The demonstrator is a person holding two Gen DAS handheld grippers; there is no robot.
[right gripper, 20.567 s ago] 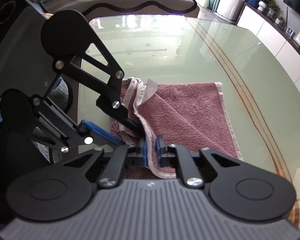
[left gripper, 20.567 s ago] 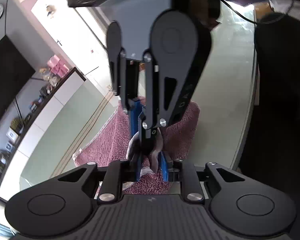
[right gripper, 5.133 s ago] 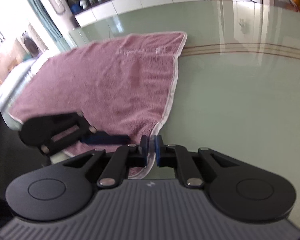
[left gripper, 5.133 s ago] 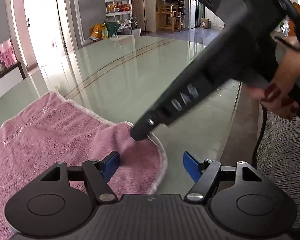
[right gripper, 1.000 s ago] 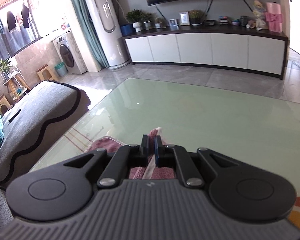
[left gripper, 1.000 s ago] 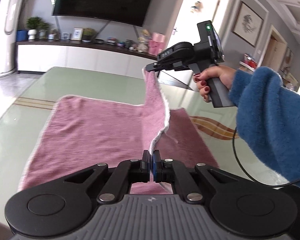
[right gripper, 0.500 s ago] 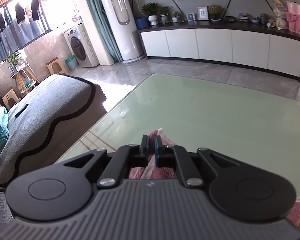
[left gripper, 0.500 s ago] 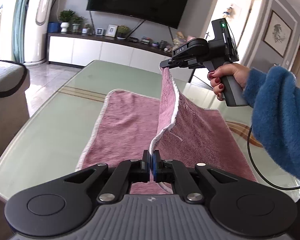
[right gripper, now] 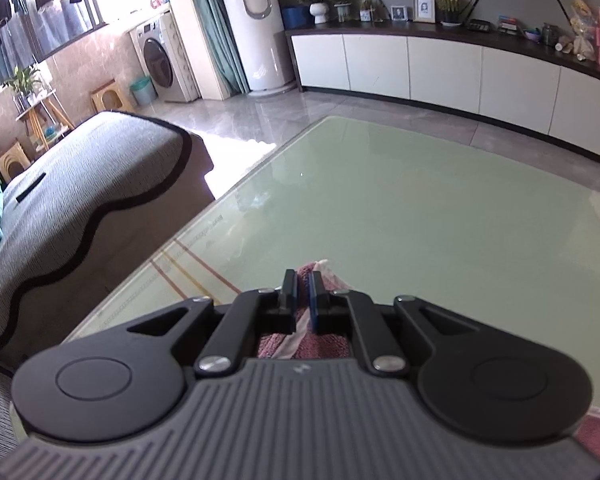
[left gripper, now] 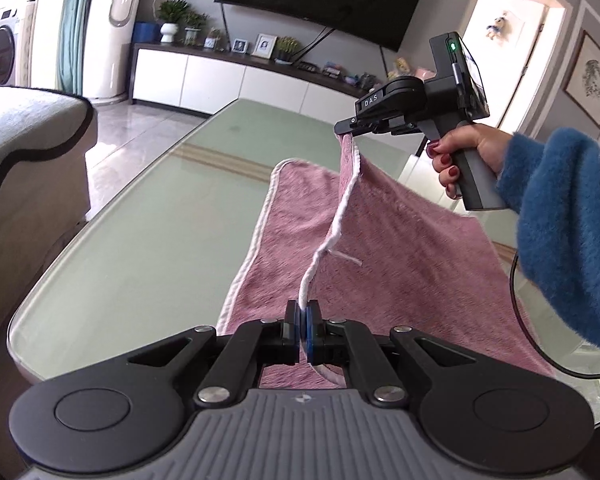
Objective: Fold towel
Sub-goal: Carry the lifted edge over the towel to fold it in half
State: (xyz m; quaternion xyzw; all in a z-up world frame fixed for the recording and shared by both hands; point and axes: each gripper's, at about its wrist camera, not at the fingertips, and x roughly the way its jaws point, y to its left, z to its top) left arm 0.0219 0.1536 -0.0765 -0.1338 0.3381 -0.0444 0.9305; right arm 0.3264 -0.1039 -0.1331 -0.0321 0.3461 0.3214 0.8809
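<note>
A pink towel [left gripper: 400, 240] with a white hem lies partly on the green glass table [left gripper: 160, 232]. My left gripper [left gripper: 302, 312] is shut on the towel's near corner. My right gripper [left gripper: 342, 130] shows in the left wrist view, shut on the far corner, which it holds raised above the table. The lifted hem hangs in a line between the two grippers. In the right wrist view my right gripper [right gripper: 302, 280] is shut on a corner of the towel [right gripper: 322, 270]; the rest of the towel is hidden under it.
A grey sofa [right gripper: 80, 208] stands left of the table [right gripper: 420, 208]. A white TV cabinet [right gripper: 460, 68] runs along the far wall. The table's left edge [left gripper: 112, 200] and near left corner are close to my left gripper.
Both grippers have carried the lifted towel edge to the left over the flat part. The right gripper has moved farther from the left one, and the hem between them is straighter.
</note>
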